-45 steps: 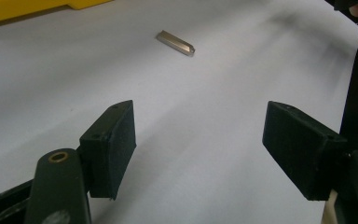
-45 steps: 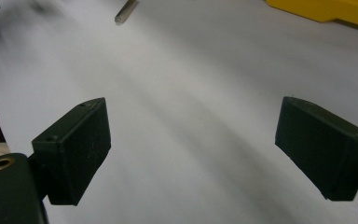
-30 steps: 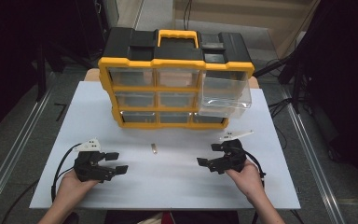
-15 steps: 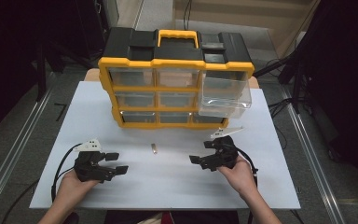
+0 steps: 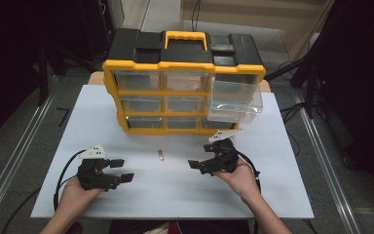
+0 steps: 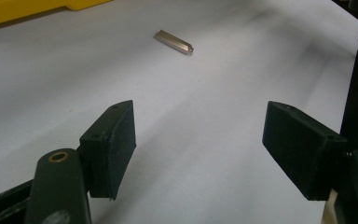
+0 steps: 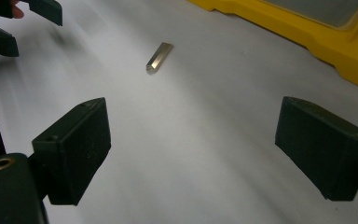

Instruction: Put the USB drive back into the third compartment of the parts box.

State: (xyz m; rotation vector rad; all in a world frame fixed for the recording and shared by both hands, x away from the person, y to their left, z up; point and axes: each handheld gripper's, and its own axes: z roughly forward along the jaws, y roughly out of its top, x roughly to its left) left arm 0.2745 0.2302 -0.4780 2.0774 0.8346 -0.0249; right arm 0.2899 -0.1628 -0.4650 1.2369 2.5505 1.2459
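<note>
A small metal pin [image 5: 161, 155] lies flat on the white table top [image 5: 151, 195], just in front of the yellow and black drawer organizer [image 5: 182, 83]. My right gripper [image 5: 197, 164] is open, low over the table, a short way right of the pin. In the right gripper view the pin [image 7: 159, 56] lies ahead and left of the wide-apart jaws, the gripper [image 7: 193, 144] empty. My left gripper [image 5: 121, 170] is open at the front left, with the pin [image 6: 174, 41] well ahead of its jaws [image 6: 198, 149].
One clear drawer [image 5: 236, 100] at the organizer's right side is pulled out over the table. The organizer's yellow base [image 7: 307, 39] runs along the far right in the right gripper view. Cables trail from both grippers toward the table's front edge.
My right gripper has moved left toward the pin. The left gripper and the pin have stayed where they were.
</note>
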